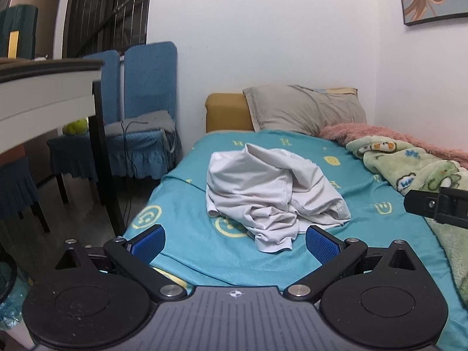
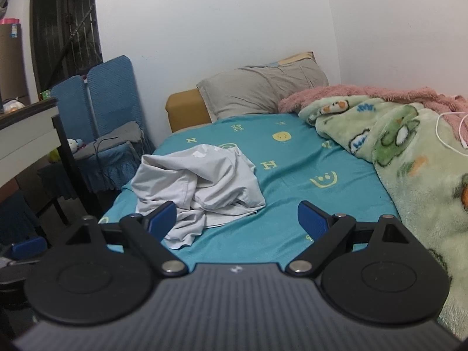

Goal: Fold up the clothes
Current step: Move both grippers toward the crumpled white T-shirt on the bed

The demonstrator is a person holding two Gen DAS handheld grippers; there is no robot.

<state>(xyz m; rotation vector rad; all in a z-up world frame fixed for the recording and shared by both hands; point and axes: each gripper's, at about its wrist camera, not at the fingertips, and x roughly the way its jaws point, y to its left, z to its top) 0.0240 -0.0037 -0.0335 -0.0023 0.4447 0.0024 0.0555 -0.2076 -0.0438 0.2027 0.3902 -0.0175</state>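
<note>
1. While both tools hover short of the bed [image 1: 181,251], we note the white garment [image 1: 272,193] lying in a crumpled heap on the teal sheet, nearer the left edge of the mattress; nothing is folded yet.
2. Left gripper [image 1: 235,242]: fingers spread wide, nothing between the blue pads [image 1: 320,245]. Its nearest hem lies just ahead of the gap, not touching.
3. Right gripper [image 2: 237,219]: fingers also apart and empty. From this view the heap sits toward its left finger, so we judge it off-centre for a grasp.
4. Risk: the heap hides collar, sleeves and hems in overlapping layers. Pinching blind could catch several layers at once, and a lift would then drag a knot, not open the cloth.
5. Risk: a pad that goes too deep may clamp the sheet along with the fabric and pull it off the mattress.
6. Risk: the garment is close to the bed's left edge; a sideways tug could slide it to the floor.
7. Risk: the green blanket [image 2: 409,158] and a white cable [image 2: 450,134] crowd the right side, limiting room to spread the cloth flat.
8. Containers: we see no basket, box or drawer holding clothes in either view.
</note>
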